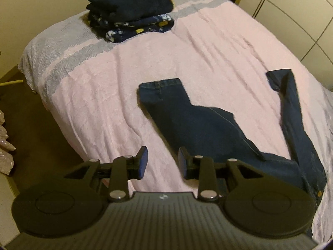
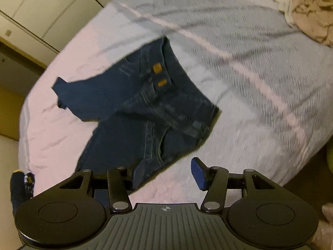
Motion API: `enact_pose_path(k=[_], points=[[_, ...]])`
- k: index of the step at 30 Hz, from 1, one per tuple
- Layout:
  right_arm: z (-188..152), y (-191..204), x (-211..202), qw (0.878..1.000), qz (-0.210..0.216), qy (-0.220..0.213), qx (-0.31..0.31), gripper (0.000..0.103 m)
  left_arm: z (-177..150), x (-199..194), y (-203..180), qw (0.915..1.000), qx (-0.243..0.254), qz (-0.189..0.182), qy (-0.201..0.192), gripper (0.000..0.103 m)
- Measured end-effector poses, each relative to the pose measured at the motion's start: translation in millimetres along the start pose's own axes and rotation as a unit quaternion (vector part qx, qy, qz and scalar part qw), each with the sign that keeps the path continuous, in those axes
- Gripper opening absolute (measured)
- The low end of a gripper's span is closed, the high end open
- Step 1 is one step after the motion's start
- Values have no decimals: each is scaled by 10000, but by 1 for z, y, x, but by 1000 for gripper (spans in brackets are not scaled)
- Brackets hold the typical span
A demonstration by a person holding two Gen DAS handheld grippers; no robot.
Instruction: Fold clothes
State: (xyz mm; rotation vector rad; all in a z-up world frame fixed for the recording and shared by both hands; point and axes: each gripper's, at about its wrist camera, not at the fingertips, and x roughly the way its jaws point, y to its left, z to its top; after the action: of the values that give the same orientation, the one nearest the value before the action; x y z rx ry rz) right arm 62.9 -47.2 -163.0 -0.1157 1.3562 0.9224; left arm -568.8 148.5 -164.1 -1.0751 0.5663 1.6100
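Note:
Dark blue jeans (image 1: 199, 123) lie spread on the pink blanket (image 1: 116, 95), one leg reaching left with its hem up, the other stretching up the right side. My left gripper (image 1: 163, 162) hovers open just above the blanket, left of the nearer leg, holding nothing. In the right wrist view the jeans' waist (image 2: 149, 95) with two tan labels lies ahead. My right gripper (image 2: 167, 174) is open above the waist's near edge, its left fingertip (image 2: 138, 174) over the denim; I cannot tell whether it touches.
A stack of folded dark clothes (image 1: 130, 12) sits at the blanket's far grey-striped end. A crumpled beige garment (image 2: 308, 8) lies at the bed's far right. The bed edge drops to the floor at the left (image 1: 37, 137). Wardrobe doors (image 2: 41, 14) stand beyond.

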Motion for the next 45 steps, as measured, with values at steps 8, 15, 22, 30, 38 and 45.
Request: enact_pose_path(k=[8, 15, 22, 30, 38, 45], points=[[-8, 53, 31, 9985, -514, -15, -192, 54, 54, 59, 32, 9998, -109, 60, 169, 31], [-22, 118, 72, 9943, -919, 66, -545, 54, 93, 121, 31, 9947, 967, -255, 245, 32], [-40, 160, 102, 9897, -1192, 284, -743, 54, 120, 185, 3, 9491, 3031, -783, 347, 32], [-25, 162, 107, 9855, -1683, 196, -109, 54, 126, 241, -14, 8832, 4378, -1231, 1143, 21], [-24, 184, 130, 9862, -1595, 379, 228, 54, 180, 168, 27, 9368, 2550, -2191, 974, 14], [-15, 220, 158, 9908, -1299, 337, 146, 54, 293, 144, 90, 9620, -2070, -1776, 110, 3]])
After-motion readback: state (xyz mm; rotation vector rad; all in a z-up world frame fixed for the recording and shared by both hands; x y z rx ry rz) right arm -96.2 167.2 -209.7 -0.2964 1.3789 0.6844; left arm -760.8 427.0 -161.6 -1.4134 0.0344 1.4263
